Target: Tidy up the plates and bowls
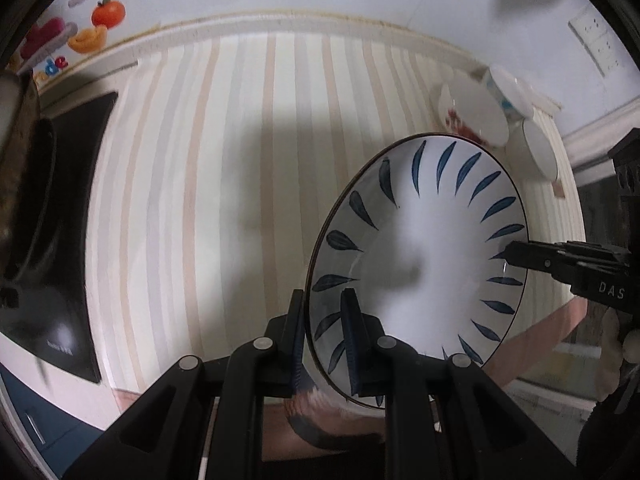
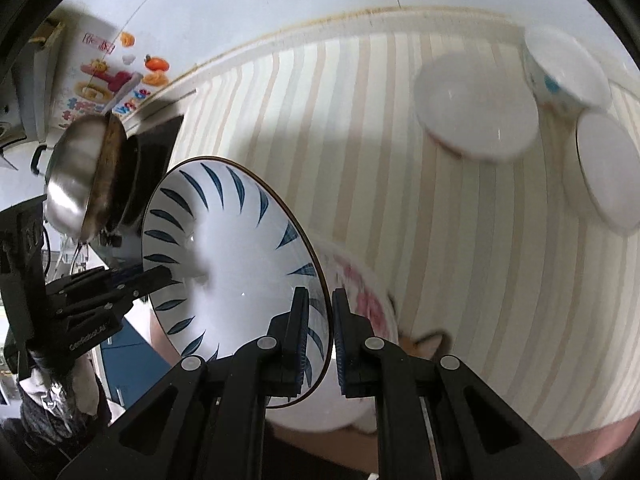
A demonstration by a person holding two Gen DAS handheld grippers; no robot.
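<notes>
A white plate with blue leaf strokes round its rim (image 1: 420, 264) (image 2: 236, 264) hangs tilted above the striped counter (image 1: 220, 160), held from both sides. My left gripper (image 1: 324, 332) is shut on its near rim, one finger on each face. My right gripper (image 2: 320, 320) is shut on the opposite rim. Each gripper shows in the other's view, the right gripper (image 1: 516, 258) at the plate's far edge and the left gripper (image 2: 160, 276) likewise. Under the lifted plate lies a dish with a red pattern (image 2: 368, 304), partly hidden.
At the far right of the counter stand a white plate (image 2: 476, 112), a bowl with blue marks (image 2: 560, 76) and another white plate (image 2: 608, 168). A black hob (image 1: 72, 200) with a steel pot (image 2: 72, 184) lies to the left. A wall runs behind.
</notes>
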